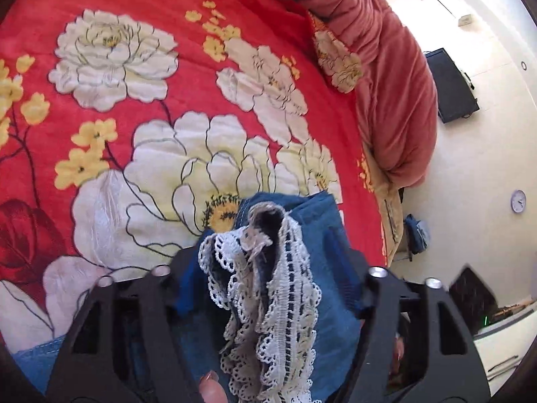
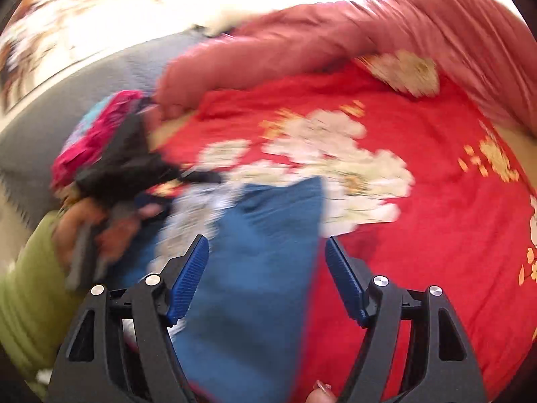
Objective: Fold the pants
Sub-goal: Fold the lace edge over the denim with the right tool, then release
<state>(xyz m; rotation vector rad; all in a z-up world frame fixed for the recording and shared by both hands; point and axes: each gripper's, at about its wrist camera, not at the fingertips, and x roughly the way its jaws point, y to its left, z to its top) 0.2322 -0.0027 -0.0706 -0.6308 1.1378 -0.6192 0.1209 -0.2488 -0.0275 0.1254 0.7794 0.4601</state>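
Okay, left wrist view first: my left gripper (image 1: 268, 288) is clamped on a bunched end of the blue denim pants with white lace trim (image 1: 278, 305). Its black fingers (image 1: 147, 305) press in from both sides, the pads are buried in cloth, and the lace spills down between them toward the camera. A frayed grey-brown edge curls over at the top of the bunch. Behind it lies the red fleece bedspread with big white and yellow flowers (image 1: 161, 77), and a rumpled dusty-pink quilt (image 1: 386, 67) is piled along its far right edge. Off the bed I see a round wall clock (image 1: 518, 201) and a dark flat panel (image 1: 449, 84) against the pale wall.

Right wrist view is motion-blurred. My right gripper (image 2: 266, 282) is wide open, its blue ribbed pads (image 2: 189, 282) well apart, gripping nothing. A folded blue panel of the pants (image 2: 261, 268) lies flat on the bedspread (image 2: 419, 252) and runs up between the pads; I can't tell if either pad touches it. At left, a hand in a green sleeve (image 2: 97, 231) holds the other black tool, with lace smeared just beside it. A pink and teal bundle (image 2: 97, 134) sits on a grey surface (image 2: 50, 114) beyond that. The pink quilt (image 2: 302, 43) runs across the top.
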